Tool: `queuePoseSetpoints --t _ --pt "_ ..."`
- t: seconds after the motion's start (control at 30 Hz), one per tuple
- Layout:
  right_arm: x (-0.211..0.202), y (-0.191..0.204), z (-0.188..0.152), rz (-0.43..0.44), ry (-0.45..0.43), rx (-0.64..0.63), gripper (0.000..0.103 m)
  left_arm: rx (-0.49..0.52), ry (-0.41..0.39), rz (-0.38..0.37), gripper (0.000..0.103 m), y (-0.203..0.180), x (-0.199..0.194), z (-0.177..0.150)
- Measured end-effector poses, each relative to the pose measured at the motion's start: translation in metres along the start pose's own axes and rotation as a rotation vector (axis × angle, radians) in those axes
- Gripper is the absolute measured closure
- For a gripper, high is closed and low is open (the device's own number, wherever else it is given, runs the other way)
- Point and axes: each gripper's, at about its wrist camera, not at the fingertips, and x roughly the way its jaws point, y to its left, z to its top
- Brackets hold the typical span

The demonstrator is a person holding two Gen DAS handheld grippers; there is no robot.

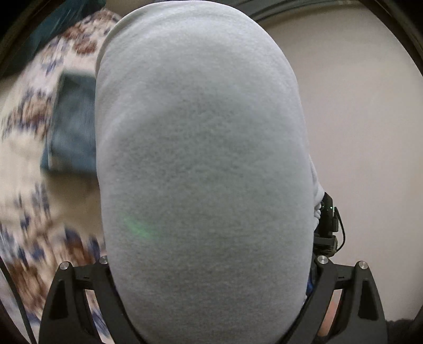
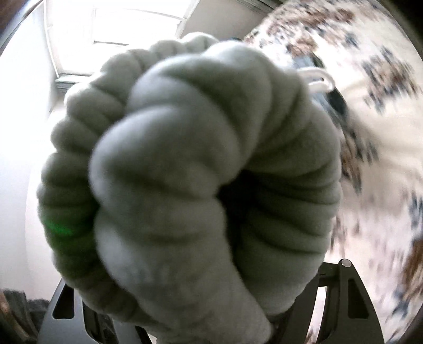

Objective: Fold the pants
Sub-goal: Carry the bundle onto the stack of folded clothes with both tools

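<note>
patterned bedspread below, grey pants held up in the air

patterned bedspread (image 1: 29, 127), blurred with motion, fills the left of our left view, and a folded dark blue garment (image 1: 71, 127) lies on it. plain wall (image 1: 357, 119) takes the right side. between them our left gripper (image 1: 208, 304) is clamped on the grey fleece pants (image 1: 201, 158), whose smooth cloth rises straight in front of the lens and hides the fingertips.

in our right view a bright window (image 2: 111, 23) sits at upper left and the bedspread runs down the right. our right gripper (image 2: 211, 317) pinches the gathered waistband (image 2: 185, 164), its elastic ridges bunched and a white drawstring (image 2: 317, 79) poking out beyond.

we judge the task barely begun: the pants are lifted off the bed and no fold shows. we cannot tell how the legs hang, since cloth blocks both lenses. laying them flat and making every fold is still ahead.

for room, the bedspread looks broad and open apart from the blue garment, which we should steer wide of when we lay the pants down. the wall looks close on the left gripper's right.
</note>
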Motion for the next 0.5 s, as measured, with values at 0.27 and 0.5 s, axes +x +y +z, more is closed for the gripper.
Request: queuePoseSetpoints --t 0.27,0.5 --pt "0.103 0.019 0.135 -0.025 0.005 -0.06 0.026 0.01 -0.018 0.029 0.01 0.054 0.026 0.144" --pt "0.181 -0.086 0.242 -0.109 0.055 0.067 0.026 -0.151 0.074 0.108 0.01 0.173 0.114 0.18"
